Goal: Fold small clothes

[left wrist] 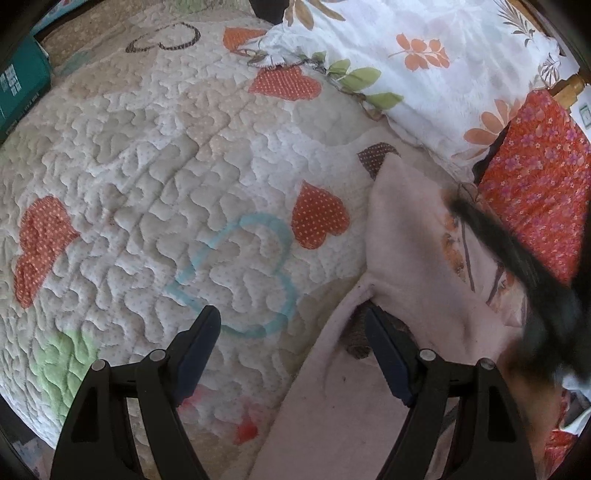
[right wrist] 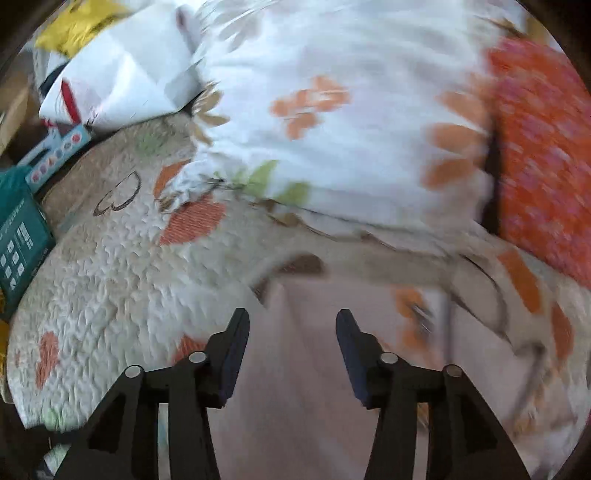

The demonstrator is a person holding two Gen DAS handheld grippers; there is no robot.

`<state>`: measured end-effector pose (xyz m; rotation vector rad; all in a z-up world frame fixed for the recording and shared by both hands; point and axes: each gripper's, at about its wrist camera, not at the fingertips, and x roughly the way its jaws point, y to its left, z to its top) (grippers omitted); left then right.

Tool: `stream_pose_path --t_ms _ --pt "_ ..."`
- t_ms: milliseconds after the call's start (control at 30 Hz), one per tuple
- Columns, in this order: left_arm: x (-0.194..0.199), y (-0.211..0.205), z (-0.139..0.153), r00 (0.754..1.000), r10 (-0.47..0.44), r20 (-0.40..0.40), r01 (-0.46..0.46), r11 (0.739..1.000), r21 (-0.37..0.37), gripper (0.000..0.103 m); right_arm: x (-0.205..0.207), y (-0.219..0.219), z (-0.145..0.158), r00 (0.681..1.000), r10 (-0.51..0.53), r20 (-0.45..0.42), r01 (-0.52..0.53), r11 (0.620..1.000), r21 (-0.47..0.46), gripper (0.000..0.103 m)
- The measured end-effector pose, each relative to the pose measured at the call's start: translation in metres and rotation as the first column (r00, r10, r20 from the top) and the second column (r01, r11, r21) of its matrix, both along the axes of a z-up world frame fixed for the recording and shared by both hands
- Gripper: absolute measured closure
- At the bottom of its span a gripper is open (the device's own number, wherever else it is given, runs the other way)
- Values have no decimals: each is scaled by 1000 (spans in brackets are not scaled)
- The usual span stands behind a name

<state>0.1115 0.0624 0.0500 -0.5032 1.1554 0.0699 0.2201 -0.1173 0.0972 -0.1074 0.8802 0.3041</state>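
Note:
A small pale pink garment (left wrist: 406, 236) with an orange and brown print lies on the quilted bed cover (left wrist: 147, 177), at the right of the left wrist view. My left gripper (left wrist: 291, 317) is open and empty over the garment's left edge. A blurred black shape, the other gripper (left wrist: 517, 266), crosses over the garment at the right. In the right wrist view, which is blurred, my right gripper (right wrist: 291, 319) is open and empty above the pink garment (right wrist: 325, 302).
A white floral pillow (left wrist: 424, 62) and a red floral cushion (left wrist: 539, 184) lie behind the garment. A teal box (left wrist: 22, 81) stands at the bed's left edge. White paper bags (right wrist: 122, 77) and a yellow item (right wrist: 81, 22) lie at the back left.

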Motion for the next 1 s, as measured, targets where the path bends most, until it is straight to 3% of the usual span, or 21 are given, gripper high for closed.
stream_pose_path --t_ms 100,233,333,400,467,533,667,833,900,1000 --pt "2 -1 0 1000 7 7 -8 999 48 24 -34 -50 0 998 -27 -51 29 998 51 50" --pt "12 -21 -13 999 -31 -32 34 991 130 24 -68 -134 -22 975 -152 -165 173 977 122 50" --pt "13 -28 -23 995 -62 -84 70 992 101 24 -85 -206 -43 904 -361 -229 386 919 76 50" --pt "10 -29 -20 994 -82 -78 90 991 103 24 -106 -265 -49 806 -539 -246 563 826 36 50" --pt "5 -28 -13 994 -94 -55 100 988 121 24 -134 -311 -46 741 -608 -285 657 744 119 50" --pt "-2 -24 -6 994 -110 -24 112 985 129 24 -165 -340 -40 704 -640 -309 704 688 178 49" --pt "-16 -12 -8 990 -138 -15 139 987 86 24 -233 -359 -33 706 -644 -295 706 671 225 44" --pt "-50 -7 -21 981 -192 21 191 981 21 24 -296 -355 -66 717 -595 -363 695 649 309 43" --pt "-72 -2 -32 980 -193 45 196 979 -63 24 -318 -347 -76 743 -583 -327 669 645 370 43" --pt "-99 -5 -31 974 -203 99 213 972 -103 24 -334 -339 -78 784 -541 -304 619 650 441 42"
